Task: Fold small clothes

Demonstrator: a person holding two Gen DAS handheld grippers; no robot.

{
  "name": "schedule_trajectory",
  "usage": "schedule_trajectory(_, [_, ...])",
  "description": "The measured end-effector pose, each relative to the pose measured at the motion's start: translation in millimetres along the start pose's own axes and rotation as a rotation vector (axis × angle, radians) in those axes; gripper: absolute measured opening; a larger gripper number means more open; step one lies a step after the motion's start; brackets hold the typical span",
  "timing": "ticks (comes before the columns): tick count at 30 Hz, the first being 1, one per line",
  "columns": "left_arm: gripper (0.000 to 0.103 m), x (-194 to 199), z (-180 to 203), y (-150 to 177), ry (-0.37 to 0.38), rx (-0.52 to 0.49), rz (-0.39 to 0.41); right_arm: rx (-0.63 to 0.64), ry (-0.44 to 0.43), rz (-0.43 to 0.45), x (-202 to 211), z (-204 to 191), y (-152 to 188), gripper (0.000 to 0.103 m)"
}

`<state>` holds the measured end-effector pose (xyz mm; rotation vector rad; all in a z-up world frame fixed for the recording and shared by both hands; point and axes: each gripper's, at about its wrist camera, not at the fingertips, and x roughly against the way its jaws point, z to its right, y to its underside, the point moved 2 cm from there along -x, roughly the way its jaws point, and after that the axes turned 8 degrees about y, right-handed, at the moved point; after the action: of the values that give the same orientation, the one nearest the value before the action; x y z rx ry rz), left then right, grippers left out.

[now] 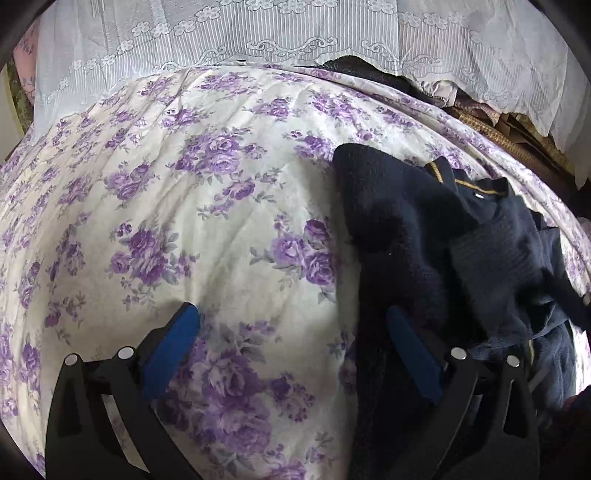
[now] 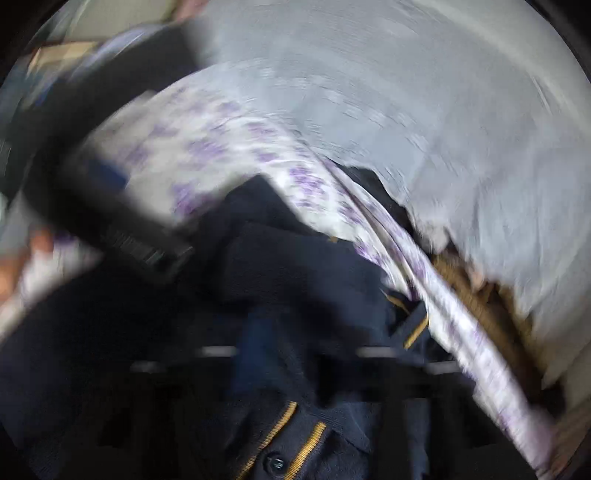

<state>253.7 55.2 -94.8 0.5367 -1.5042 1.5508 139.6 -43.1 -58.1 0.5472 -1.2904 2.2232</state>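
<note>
The left hand-held gripper [image 1: 291, 354] hangs over the bed [image 1: 155, 192] with its blue pads [image 1: 173, 350] spread wide apart. Nothing is between them but the flowery bedsheet. Just to the right of it lies the task's thing, a dark navy knit top [image 1: 424, 229] with thin gold stripes. It sits in a crumpled heap on the right side of the bed, and its near edge runs under the right pad of this gripper.

In the right wrist view, the right hand-held gripper [image 2: 291, 373] is squeezed nearly shut. Dark knit cloth bunches right where its fingers meet, so I think it pinches the navy top, close to the gold-trimmed collar [image 2: 295, 435] and a dark button [image 2: 275, 461]. The blur makes this a guess, not a sure thing.

The step in hand looks like picking the top up out of the heap, so folding has not started yet. Next, I think the top needs to be pulled out and laid flat on the open flowery part of the bed, and the left gripper needs to grab another edge to help spread it.

Much is hard to see. The right view is badly smeared. Its fingers are only dark shapes. The sleeves and the top's full shape are hidden in the folds. A white lace curtain [image 1: 258, 33] covers what is behind the bed.
</note>
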Motion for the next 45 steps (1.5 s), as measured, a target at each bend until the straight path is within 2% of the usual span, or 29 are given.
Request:
schedule_trajectory(1, [0.099,-1,0,0,-0.003,-0.002,0.000,-0.125,-0.078,-0.011,3,22,1,0.008])
schedule_trajectory(2, [0.099,-1,0,0,-0.006,-0.003,0.001,-0.221,-0.110,-0.014,4,40,5,0.008])
schedule_trajectory(5, [0.099,-1,1,2,-0.020,-0.010,0.000,-0.496,-0.033,-0.077,2,111,38,0.006])
schedule_trajectory(7, [0.099,-2,3,2,-0.033,-0.019,0.001,-0.669,0.049,-0.199,-12,156,82,0.006])
schedule_trajectory(8, [0.099,-2,4,3,-0.039,-0.023,0.002,-0.721,0.055,-0.229,-14,167,98,0.006])
schedule_trajectory(9, [0.099,-2,6,4,-0.049,-0.030,0.004,-0.765,0.026,-0.246,-14,174,110,0.008])
schedule_trajectory(10, [0.099,-2,6,4,-0.054,-0.033,0.005,-0.797,-0.017,-0.264,-13,178,119,0.013])
schedule_trajectory(12, [0.099,2,6,5,-0.054,-0.033,0.018,-0.858,-0.092,-0.255,-4,182,127,0.030])
schedule_trajectory(13, [0.099,7,6,5,-0.053,-0.030,0.035,-0.878,-0.107,-0.228,2,183,126,0.038])
schedule_trajectory(15, [0.099,23,7,4,-0.049,-0.035,0.088,-0.880,-0.145,-0.206,8,181,119,0.038])
schedule_trajectory(17, [0.099,38,8,-1,-0.042,-0.033,0.135,-0.893,-0.197,-0.228,4,180,112,0.038])
schedule_trajectory(20, [0.099,47,21,-16,0.010,-0.058,0.148,-0.935,-0.155,-0.252,-3,187,113,0.038])
schedule_trajectory(24, [0.099,37,52,-35,-0.031,-0.139,0.171,-1.011,-0.158,-0.269,-24,203,118,0.040])
schedule_trajectory(26, [0.099,28,70,-41,-0.012,-0.183,0.180,-0.986,-0.165,-0.251,-33,205,110,0.040])
schedule_trajectory(28, [0.099,12,80,-43,0.029,-0.212,0.153,-0.936,-0.168,-0.256,-43,201,102,0.038])
schedule_trajectory(30, [0.099,-24,82,-39,-0.039,-0.245,0.058,-0.916,-0.195,-0.311,-64,190,107,0.038])
schedule_trajectory(31, [0.099,-47,77,-34,-0.078,-0.250,-0.006,-0.918,-0.190,-0.308,-67,187,111,0.029])
schedule_trajectory(32, [0.099,-53,65,-33,-0.009,-0.181,-0.021,-0.900,-0.158,-0.280,-66,185,114,0.019])
schedule_trajectory(33, [0.099,-50,58,-38,0.031,-0.136,-0.041,-0.882,-0.141,-0.270,-63,184,114,0.017])
schedule_trajectory(36, [0.099,-44,51,-35,0.044,-0.110,-0.014,-0.938,-0.165,-0.219,-44,198,114,0.024])
schedule_trajectory(38, [0.099,-34,56,-33,0.029,-0.132,0.020,-0.942,-0.165,-0.198,-36,205,115,0.042])
schedule_trajectory(40, [0.099,-23,61,-30,0.027,-0.151,0.065,-0.923,-0.163,-0.220,-38,205,119,0.043])
schedule_trajectory(41, [0.099,-20,61,-29,0.037,-0.155,0.065,-0.925,-0.161,-0.245,-43,202,123,0.044])
schedule_trajectory(44, [0.099,-39,62,-19,0.058,-0.177,-0.043,-0.884,-0.146,-0.283,-53,194,128,0.047])
schedule_trajectory(45, [0.099,-37,63,-19,0.053,-0.181,-0.035,-0.878,-0.140,-0.279,-53,193,128,0.047])
